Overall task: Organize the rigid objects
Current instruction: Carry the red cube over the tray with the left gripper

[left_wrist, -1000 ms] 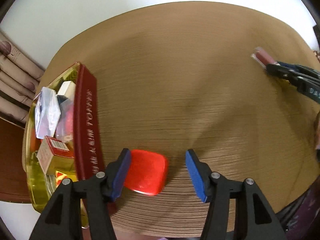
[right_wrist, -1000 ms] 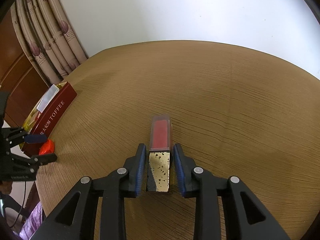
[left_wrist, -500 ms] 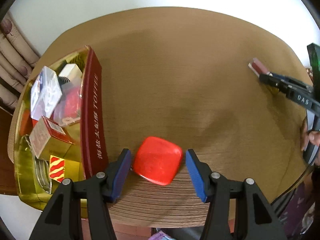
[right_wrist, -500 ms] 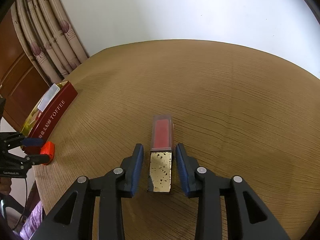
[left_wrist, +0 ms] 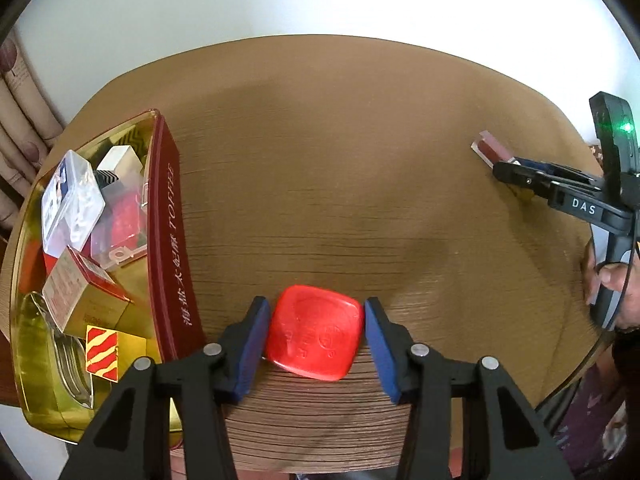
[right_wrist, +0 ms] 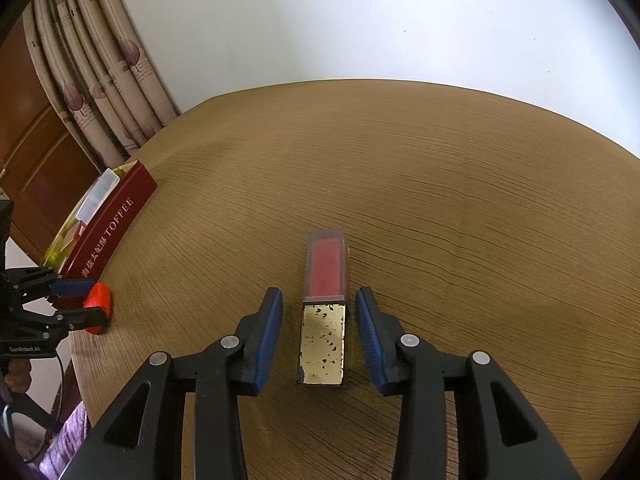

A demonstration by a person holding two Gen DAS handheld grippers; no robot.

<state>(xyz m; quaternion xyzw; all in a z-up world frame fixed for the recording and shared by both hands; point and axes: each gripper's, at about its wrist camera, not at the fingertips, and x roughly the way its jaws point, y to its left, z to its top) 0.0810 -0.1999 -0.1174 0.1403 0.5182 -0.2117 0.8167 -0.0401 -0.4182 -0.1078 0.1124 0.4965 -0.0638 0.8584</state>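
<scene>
On the left edge of the wooden table (left_wrist: 340,168), the toffee tin (left_wrist: 166,240) is standing open and already holding several small boxes. Just beside its red wall, the left gripper (left_wrist: 314,332) is straddling the red square piece (left_wrist: 316,332), which is lying flat on the wood. The left pad appears to be touching the piece's edge; the right pad is showing a narrow gap, so the jaws are bracketing the piece but are not yet clamping it. To do this step well, the jaws should be closing squarely on two opposite flat edges, not on the rounded corners, before any lift toward the tin.

Well apart to the right, the right gripper (right_wrist: 318,336) is resting with both fingers spread clear of the lip-gloss tube (right_wrist: 325,312), which is lying lengthwise between them, gold cap nearest the wrist. Gaps are showing on both sides, so nothing is being held. A good grasp here is probably calling for centring the tube, then pinching the gold cap section, since the clear end looks slippery.
</scene>
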